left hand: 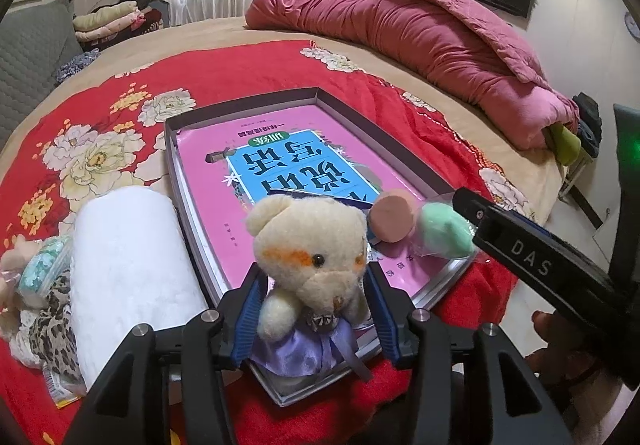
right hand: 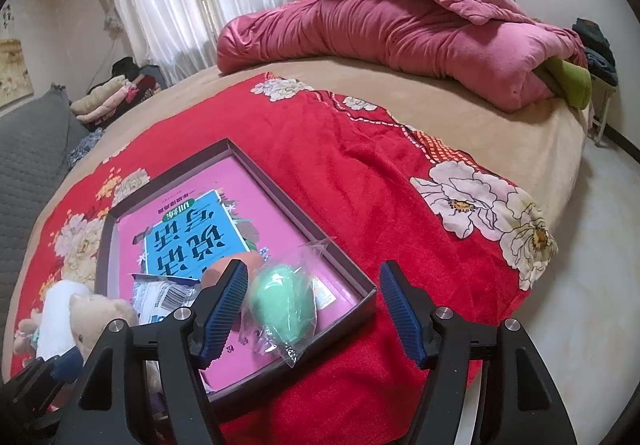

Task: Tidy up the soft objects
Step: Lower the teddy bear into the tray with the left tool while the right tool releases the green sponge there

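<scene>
Room: bedroom, with a bed (right hand: pixel 500 149) under a beige sheet and a red floral cloth (right hand: pixel 360 181) spread on it.
Bear (left hand: pixel 310 277): cream plush in a purple dress, upright over the near end of the box, head at 12 o'clock from the left gripper.
Left gripper (left hand: pixel 316 315): its two blue pads press on both sides of the bear's body, so it is closed on the bear.
Box (left hand: pixel 320 95): shallow, grey walls, lying on the red cloth; a pink book (left hand: pixel 280 165) with a blue title panel lies flat inside it.
Green sponge (right hand: pixel 286 309): egg-shaped, in a clear bag, resting in the near right corner of the box, the bag partly over the rim.
Pink sponge (left hand: pixel 391 217): round, just beside the green sponge at its 9 o'clock, on the book.
Right gripper (right hand: pixel 316 309): fingers are spread wide and hold nothing; the green sponge lies between them, nearer to the left finger. In the left wrist view it enters from 4 o'clock, its tip at the green sponge.
White roll (left hand: pixel 132 273): soft, thick, on the cloth at 9 o'clock of the box, along its long wall.
Small items: a leopard-print cloth (left hand: pixel 54 321) and a teal packet (left hand: pixel 40 269) at 9 o'clock of the roll, close together.
Quilt (left hand: pixel 420 41): pink, folded long, at 1 o'clock on the far side of the bed.
Background: white curtains (right hand: pixel 192 1) at 12 o'clock, folded clothes (left hand: pixel 108 21) at 10 o'clock.
</scene>
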`<state>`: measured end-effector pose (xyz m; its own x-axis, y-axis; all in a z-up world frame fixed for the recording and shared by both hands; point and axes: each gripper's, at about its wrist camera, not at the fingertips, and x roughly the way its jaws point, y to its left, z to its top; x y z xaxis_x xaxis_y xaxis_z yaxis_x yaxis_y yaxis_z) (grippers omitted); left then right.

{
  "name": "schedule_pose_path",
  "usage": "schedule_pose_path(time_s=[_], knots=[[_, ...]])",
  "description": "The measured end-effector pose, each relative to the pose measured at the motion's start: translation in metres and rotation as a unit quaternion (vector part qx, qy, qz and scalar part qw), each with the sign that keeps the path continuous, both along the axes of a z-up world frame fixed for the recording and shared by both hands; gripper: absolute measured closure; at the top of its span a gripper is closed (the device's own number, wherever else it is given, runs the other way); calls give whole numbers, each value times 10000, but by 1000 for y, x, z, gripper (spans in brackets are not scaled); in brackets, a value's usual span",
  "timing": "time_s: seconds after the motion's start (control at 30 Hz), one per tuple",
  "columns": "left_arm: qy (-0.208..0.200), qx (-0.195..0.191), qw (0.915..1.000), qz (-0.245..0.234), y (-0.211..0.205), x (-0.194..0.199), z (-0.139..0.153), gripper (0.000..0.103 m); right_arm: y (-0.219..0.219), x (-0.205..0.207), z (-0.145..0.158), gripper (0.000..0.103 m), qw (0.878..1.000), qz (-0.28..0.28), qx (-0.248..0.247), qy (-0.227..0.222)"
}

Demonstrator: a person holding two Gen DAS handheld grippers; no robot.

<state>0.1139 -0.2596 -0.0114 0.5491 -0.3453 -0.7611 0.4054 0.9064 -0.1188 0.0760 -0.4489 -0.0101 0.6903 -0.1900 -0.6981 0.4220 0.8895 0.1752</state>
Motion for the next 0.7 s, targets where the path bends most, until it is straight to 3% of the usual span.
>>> schedule_pose_path(time_s=[0.23,0.7], knots=[[-10,-75,9999,118,8,-1,4,45,2,1,1,32,10000,17,-34,5],[-127,-286,9992,233,30,-10,22,45,4,2,2,29,10000,38,-76,-13]])
